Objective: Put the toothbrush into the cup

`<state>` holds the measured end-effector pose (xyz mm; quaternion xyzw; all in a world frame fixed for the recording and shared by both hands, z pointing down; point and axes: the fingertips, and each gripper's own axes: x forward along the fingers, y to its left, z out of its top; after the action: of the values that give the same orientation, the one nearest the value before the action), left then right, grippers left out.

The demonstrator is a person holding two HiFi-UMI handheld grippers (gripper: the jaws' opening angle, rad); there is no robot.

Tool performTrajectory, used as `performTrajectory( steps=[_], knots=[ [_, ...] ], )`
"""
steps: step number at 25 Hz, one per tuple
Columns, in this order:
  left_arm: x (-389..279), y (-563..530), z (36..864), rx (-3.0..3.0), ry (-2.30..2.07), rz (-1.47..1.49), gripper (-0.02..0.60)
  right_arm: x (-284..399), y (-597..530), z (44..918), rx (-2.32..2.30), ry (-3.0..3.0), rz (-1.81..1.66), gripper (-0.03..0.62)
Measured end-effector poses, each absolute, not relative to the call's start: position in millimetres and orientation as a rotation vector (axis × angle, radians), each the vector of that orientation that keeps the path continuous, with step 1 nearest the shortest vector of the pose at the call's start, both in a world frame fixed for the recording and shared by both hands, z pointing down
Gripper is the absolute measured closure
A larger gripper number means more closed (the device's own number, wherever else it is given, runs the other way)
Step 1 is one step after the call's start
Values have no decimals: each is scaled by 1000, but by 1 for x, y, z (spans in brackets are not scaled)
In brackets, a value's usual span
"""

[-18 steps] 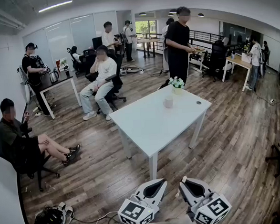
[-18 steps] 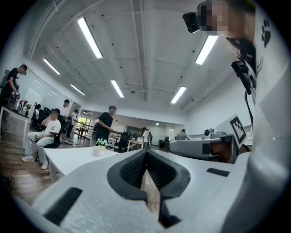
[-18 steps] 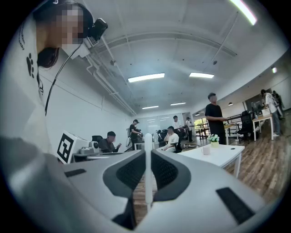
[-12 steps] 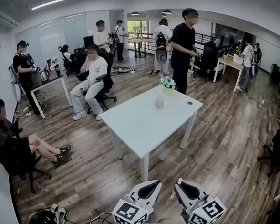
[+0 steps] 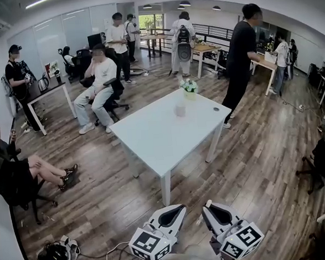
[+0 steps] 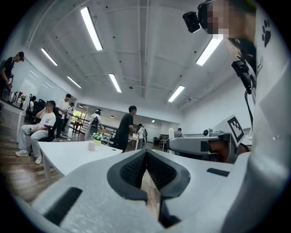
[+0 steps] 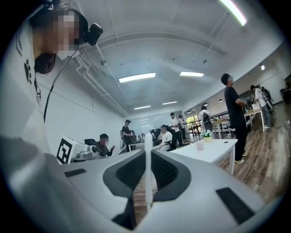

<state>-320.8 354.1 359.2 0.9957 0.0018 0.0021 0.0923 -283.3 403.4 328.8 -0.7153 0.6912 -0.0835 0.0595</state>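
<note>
A small white cup [image 5: 180,110] stands on the far part of the white table [image 5: 152,141], well ahead of both grippers. It also shows as the cup [image 6: 91,145] in the left gripper view and the cup [image 7: 199,145] in the right gripper view. My right gripper [image 5: 208,207] is shut on a thin white toothbrush [image 7: 148,168], which stands upright between the jaws of the right gripper [image 7: 148,152]. My left gripper [image 5: 181,209] is held beside it, low in the head view. The jaws of the left gripper [image 6: 146,152] are shut with nothing in them.
A small flower pot [image 5: 189,87] stands just behind the cup, and a small dark item [image 5: 217,109] lies near the table's right corner. A person in black [image 5: 241,60] stands at the far right of the table. Seated people [image 5: 95,84] and chairs are at the left. Cables and a helmet [image 5: 56,257] lie on the wooden floor.
The head view has swung a little, so the table sits slightly lower and more to the left. The person in black has walked to the right. Both grippers keep their place and hold.
</note>
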Motion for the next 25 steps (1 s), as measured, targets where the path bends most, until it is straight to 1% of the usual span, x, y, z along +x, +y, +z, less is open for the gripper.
performTrajectory(
  steps=[6,15,25],
  knots=[
    [-337,355,376,2897,-19,4,577,-295,410,337,-2204,2092,-281,546],
    [-336,323,391,2824,-48,46,577,-287,384,346,-2238,2057,-353,546],
    [-303,287,407,2761,-86,96,577,-244,357,353,-2273,2036,-428,546]
  ],
)
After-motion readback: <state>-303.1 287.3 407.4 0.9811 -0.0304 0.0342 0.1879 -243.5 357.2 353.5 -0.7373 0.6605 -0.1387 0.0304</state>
